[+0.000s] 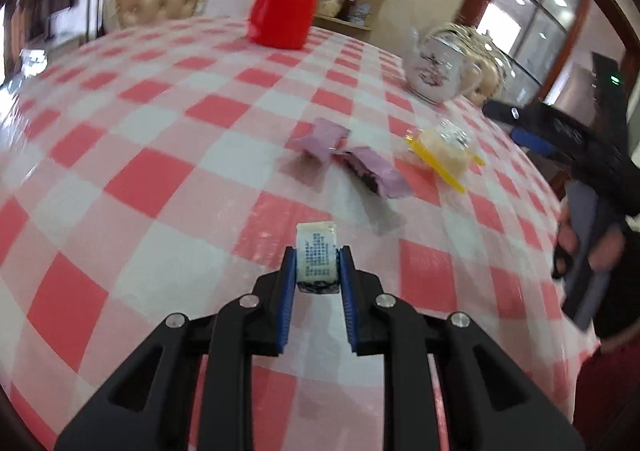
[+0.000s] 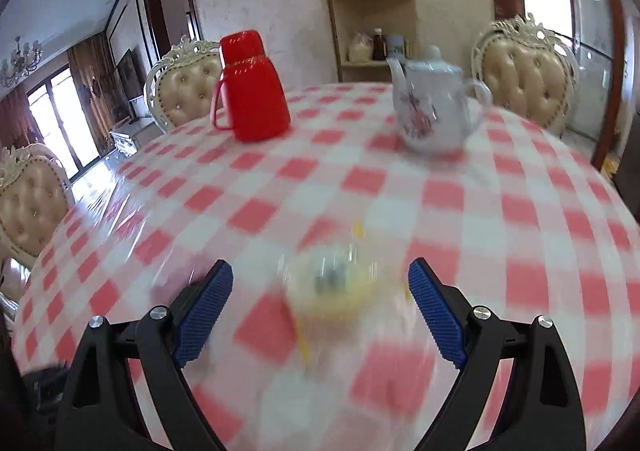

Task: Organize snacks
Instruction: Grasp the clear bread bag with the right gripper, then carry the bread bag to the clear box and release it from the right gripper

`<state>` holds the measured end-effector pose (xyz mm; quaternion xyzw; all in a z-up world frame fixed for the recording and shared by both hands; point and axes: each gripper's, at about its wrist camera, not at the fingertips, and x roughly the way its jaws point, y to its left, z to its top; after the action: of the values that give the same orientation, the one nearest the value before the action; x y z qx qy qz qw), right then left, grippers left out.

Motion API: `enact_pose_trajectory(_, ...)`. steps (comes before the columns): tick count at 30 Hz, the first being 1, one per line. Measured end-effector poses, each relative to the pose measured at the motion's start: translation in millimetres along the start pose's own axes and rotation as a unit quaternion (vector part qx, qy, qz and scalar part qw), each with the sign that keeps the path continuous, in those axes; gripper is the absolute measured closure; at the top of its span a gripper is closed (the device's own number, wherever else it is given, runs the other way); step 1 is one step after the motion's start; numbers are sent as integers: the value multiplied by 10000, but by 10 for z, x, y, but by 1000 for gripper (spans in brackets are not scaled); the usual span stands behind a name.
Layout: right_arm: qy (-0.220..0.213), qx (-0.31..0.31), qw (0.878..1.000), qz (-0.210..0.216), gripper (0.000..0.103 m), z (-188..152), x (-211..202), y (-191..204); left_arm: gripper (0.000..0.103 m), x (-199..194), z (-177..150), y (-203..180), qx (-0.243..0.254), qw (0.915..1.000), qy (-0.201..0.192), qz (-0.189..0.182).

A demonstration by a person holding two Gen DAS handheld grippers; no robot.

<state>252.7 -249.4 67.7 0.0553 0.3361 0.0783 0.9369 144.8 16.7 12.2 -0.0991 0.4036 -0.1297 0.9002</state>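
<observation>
Over checked tablecloth (image 1: 168,179), left tool (image 1: 317,263) gripping wrapped snack (image 1: 316,257), right tool (image 2: 320,287) spread wide.

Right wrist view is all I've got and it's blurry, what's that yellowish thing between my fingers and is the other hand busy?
Observer: It's a clear-wrapped pale snack with yellow ends, lying on the checkered tablecloth. The right gripper is open around it, not touching.
Operator: And the left one?
Observer: The left gripper is shut on a small white wrapped snack with blue print, gripped on both sides.
Operator: Any other snacks out?
Observer: Two purple packets lie just left of your yellow one, touching each other at one corner.
</observation>
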Motion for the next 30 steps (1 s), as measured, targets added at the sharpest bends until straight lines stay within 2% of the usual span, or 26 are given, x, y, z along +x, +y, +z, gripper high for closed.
enact_pose_trajectory(2, 346, 128, 9992, 118, 16, 145, 278, -82, 82, 2, 10, 36, -56, 10000, -2, -1)
enact_pose_trajectory(5, 941, 280, 9950, 150, 16, 134, 669, -144, 82, -19, 6, 16, 30, 10000, -49, 68)
enact_pose_trajectory(6, 1191, 200, 9926, 152, 16, 77, 784, -123, 82, -23, 6, 9, 52, 9999, -58, 78)
enact_pose_trajectory(8, 1330, -325, 9904, -203, 15, -58, 876, -2, 82, -27, 11, 1, 74, 9999, -61, 76)
enact_pose_trajectory(10, 1310, -905, 9864, -403, 16, -225, 895, 144, 82, -24, 10, -1, 76, 9999, -40, 58)
enact_pose_trajectory(12, 1176, -1073, 9858, -528, 22, -300, 864, 182, 82, -4, 8, -21, 99, 9999, 7, 16)
enact_pose_trajectory(14, 1118, -855, 9890, -464, 34, -303, 810, 145, 82, -3, 9, -26, 113, 9999, 13, -3)
enact_pose_trajectory(17, 1034, -706, 9907, -541, 40, -348, 718, 127, 82, 3, 9, 4, 36, 10000, 44, -40)
enact_pose_trajectory(21, 877, -222, 9948, -464, 42, -499, 467, 37, 82, 2, 15, 12, 43, 10000, 19, -9)
enact_pose_trajectory(30, 367, 166, 9991, -158, 42, -809, -389, 29, 82, -10, 6, -28, 150, 9999, 7, 12)
